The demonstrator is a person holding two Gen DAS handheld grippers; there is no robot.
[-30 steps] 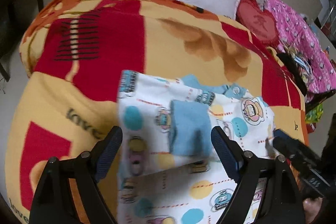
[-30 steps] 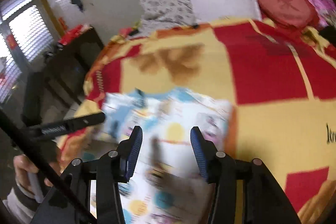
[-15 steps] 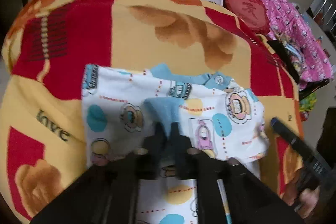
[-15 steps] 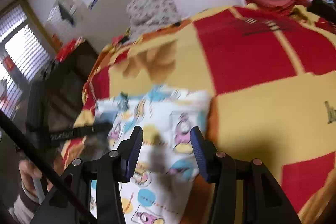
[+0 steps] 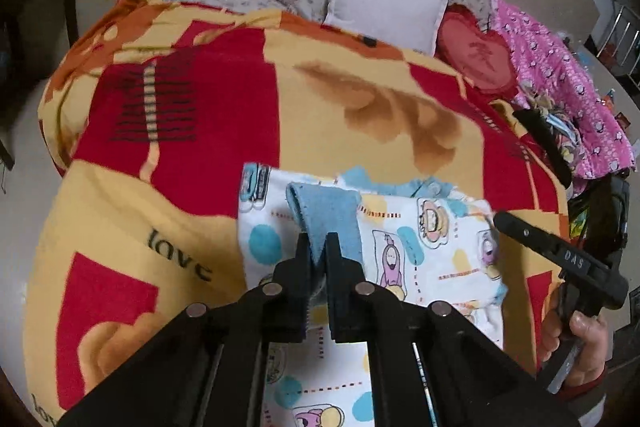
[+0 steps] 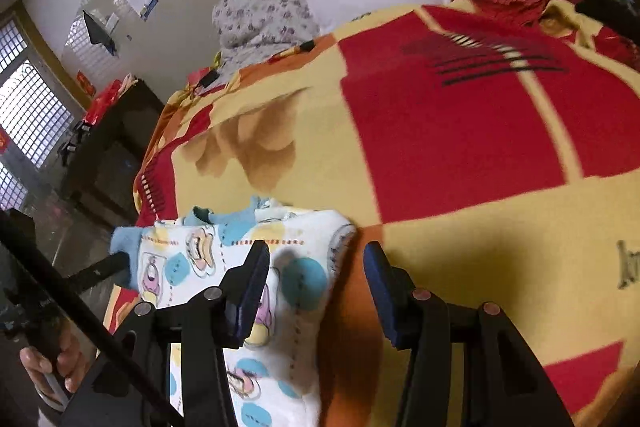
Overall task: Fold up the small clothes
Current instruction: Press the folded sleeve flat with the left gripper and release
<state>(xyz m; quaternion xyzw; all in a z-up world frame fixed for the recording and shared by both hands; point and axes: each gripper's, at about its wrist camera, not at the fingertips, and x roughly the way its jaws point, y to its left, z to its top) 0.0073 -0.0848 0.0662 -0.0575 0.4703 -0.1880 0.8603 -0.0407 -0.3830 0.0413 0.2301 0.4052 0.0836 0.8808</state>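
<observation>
The folding is only partly done, I think. The little top (image 5: 404,247) lies flat on the blanket (image 5: 192,107) on the bed, near the bed's front edge. One sleeve is already turned in across the body, so its blue cuff (image 5: 326,215) sits on top of the print. The rest is left to do: the other side is not folded in, and the long bottom part lies spread out toward the front edge.

The left claw (image 5: 318,255) is closed tight on the blue cuff, and the cuff stands up a bit from the cloth. The right claw (image 6: 316,267) is open and holds nothing. Its jaws hang over the top's right edge, one over the print and one over the blanket.

The top is white and soft, with blue dots, yellow dots and small cartoon faces. Its neck is blue with a button. It looks thin and floppy.
</observation>
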